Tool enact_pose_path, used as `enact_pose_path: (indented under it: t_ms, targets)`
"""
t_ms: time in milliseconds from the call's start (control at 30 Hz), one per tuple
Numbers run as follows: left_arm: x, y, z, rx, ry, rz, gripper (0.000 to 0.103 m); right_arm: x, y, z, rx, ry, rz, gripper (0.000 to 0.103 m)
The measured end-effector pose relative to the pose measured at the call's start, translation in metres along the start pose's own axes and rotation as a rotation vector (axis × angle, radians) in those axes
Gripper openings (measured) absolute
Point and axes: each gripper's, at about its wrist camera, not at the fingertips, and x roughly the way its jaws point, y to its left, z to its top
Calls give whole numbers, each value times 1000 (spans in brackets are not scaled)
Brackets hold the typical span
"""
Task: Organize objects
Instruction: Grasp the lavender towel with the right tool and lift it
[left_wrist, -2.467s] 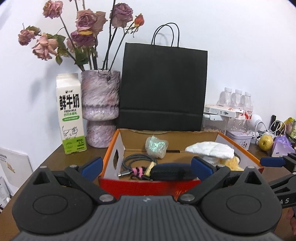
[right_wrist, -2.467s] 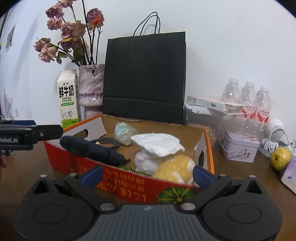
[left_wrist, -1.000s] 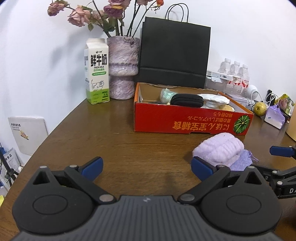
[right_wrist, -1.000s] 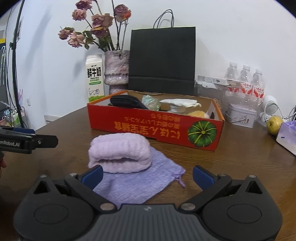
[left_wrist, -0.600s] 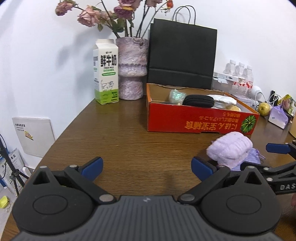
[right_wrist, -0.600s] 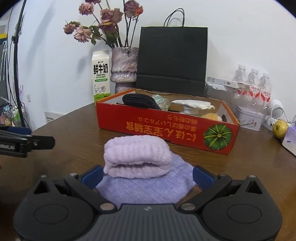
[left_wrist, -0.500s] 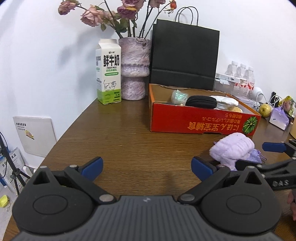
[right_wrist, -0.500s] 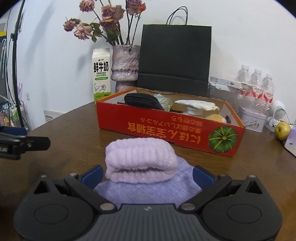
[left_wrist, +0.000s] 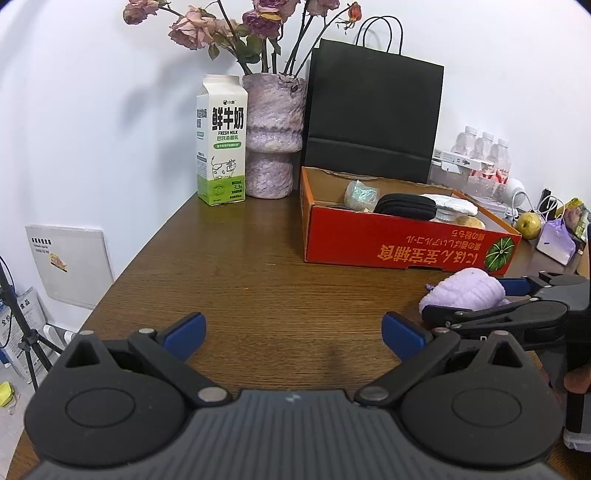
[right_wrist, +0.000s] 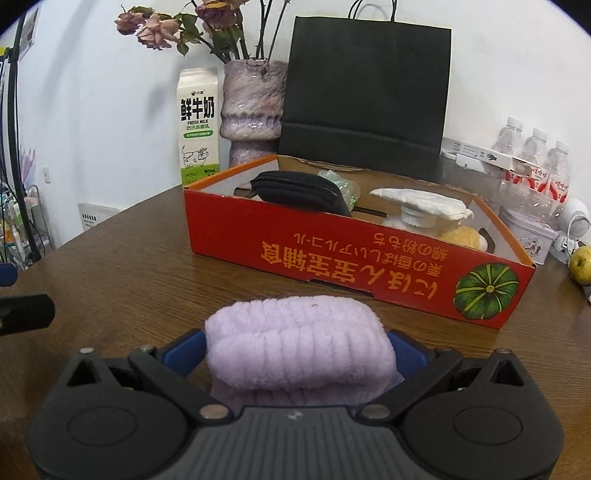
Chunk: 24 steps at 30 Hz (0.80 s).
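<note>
A rolled lilac towel (right_wrist: 299, 350) lies on the wooden table in front of a red cardboard box (right_wrist: 332, 254). My right gripper (right_wrist: 295, 349) is open and straddles the towel, one blue pad at each end of the roll. A bit of lilac cloth pouch shows under the towel. In the left wrist view the towel (left_wrist: 465, 291) sits at the right between the right gripper's fingers (left_wrist: 517, 285). My left gripper (left_wrist: 293, 330) is open over bare table with nothing between its pads. The box (left_wrist: 388, 243) holds a black pouch (left_wrist: 406, 206), a white cloth item (right_wrist: 421, 203) and a yellow plush (right_wrist: 461, 236).
Behind the box stand a milk carton (left_wrist: 221, 140), a vase of dried roses (left_wrist: 273, 136) and a black paper bag (left_wrist: 373, 118). Water bottles (right_wrist: 535, 162), a tin (right_wrist: 528, 236) and a green fruit (left_wrist: 528, 225) crowd the right. The table edge curves away at left.
Both grippers drew back from the box. The right gripper then moved forward until the lilac towel came between its open fingers. The left view swung left.
</note>
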Motion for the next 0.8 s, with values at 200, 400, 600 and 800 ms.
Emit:
enact_pose_path:
  t_ms: [200, 400, 600, 800]
  targets:
    - [0, -1, 0, -4, 3, 2, 103, -4, -1, -2, 2, -13, 11, 86]
    - [0, 0, -1, -7, 5, 5, 103, -13, -1, -2, 0, -51, 24, 79]
    - [1, -1, -2, -7, 6, 10, 103, -20, -1, -3, 0, -75, 35, 78]
    - [3, -8, -4, 14, 0, 44, 103, -30, -4, -4, 11, -99, 52, 78]
